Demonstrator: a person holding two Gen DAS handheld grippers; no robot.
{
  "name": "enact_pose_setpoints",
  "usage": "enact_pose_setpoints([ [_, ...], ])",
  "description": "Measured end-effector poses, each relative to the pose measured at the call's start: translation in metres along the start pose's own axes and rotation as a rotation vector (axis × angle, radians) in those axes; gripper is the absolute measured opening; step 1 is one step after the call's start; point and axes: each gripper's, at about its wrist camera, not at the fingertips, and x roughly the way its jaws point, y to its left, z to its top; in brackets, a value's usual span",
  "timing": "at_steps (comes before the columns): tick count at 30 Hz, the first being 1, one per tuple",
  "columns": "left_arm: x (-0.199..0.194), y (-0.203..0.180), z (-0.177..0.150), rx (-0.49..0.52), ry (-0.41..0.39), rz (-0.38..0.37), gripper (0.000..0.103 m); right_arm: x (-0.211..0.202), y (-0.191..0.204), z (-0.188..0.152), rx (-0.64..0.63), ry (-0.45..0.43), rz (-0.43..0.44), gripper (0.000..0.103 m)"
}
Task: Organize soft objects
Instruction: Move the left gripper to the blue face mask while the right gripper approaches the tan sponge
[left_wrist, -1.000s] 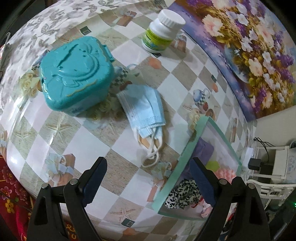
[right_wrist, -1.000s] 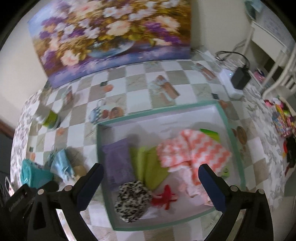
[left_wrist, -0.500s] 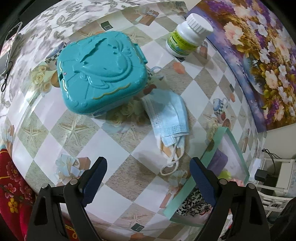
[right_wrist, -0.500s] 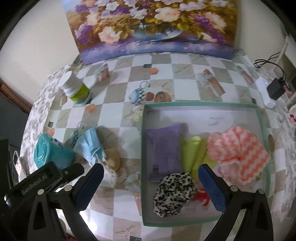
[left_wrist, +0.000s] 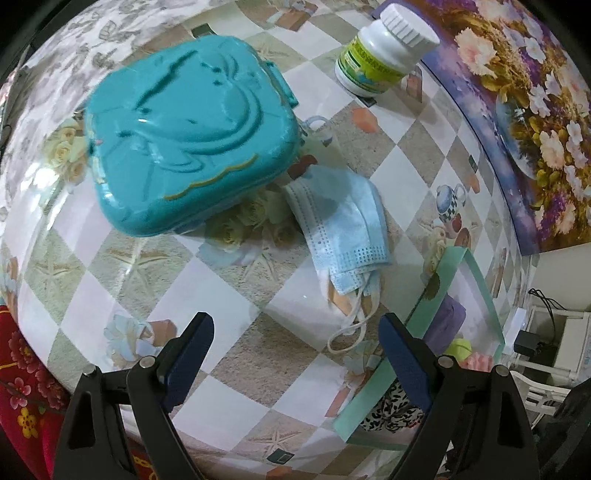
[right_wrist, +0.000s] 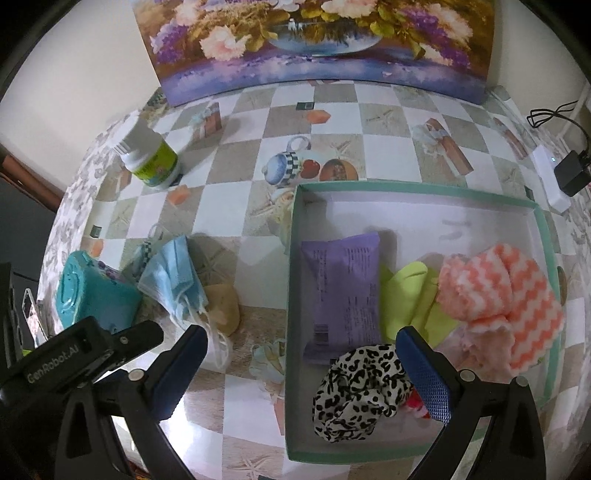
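Observation:
A folded blue face mask (left_wrist: 341, 225) (right_wrist: 173, 275) lies on the checked tablecloth between a teal plastic case (left_wrist: 188, 136) (right_wrist: 94, 291) and a green-rimmed box (right_wrist: 413, 188) (left_wrist: 458, 266). Inside the box lie a purple pack (right_wrist: 341, 291), a yellow-green cloth (right_wrist: 410, 299), a pink zigzag cloth (right_wrist: 506, 295) and a leopard-print scrunchie (right_wrist: 360, 391). My left gripper (left_wrist: 297, 343) hangs open above the table, just short of the mask's ear loops. Over the box's near left part my right gripper (right_wrist: 299, 358) is open and empty. The left gripper's body (right_wrist: 74, 354) shows at the lower left.
A white pill bottle with a green label (left_wrist: 384, 48) (right_wrist: 149, 158) stands at the back left. A flower painting (right_wrist: 314, 40) leans against the wall behind the table. A white power strip with a black adapter (right_wrist: 565, 173) sits at the far right edge.
Both views have slid left. The mask and teal case now sit larger and closer to my left gripper. The box has shifted right under my right gripper. Both grippers stayed open.

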Motion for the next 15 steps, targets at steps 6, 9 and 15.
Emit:
enact_pose_setpoints([
  [6,0.004,-0.006,0.008,0.009,-0.013,-0.021,0.091,-0.003,-0.013,0.004,0.047,-0.020,-0.030,0.103],
  [9,0.006,-0.013,0.009,0.018,-0.030,-0.005,0.091,-0.006,-0.025,0.008,0.093,-0.038,-0.033,0.103],
  [15,0.017,-0.024,0.015,0.013,-0.058,0.026,0.091,-0.008,-0.031,0.017,0.130,-0.059,-0.020,0.103],
])
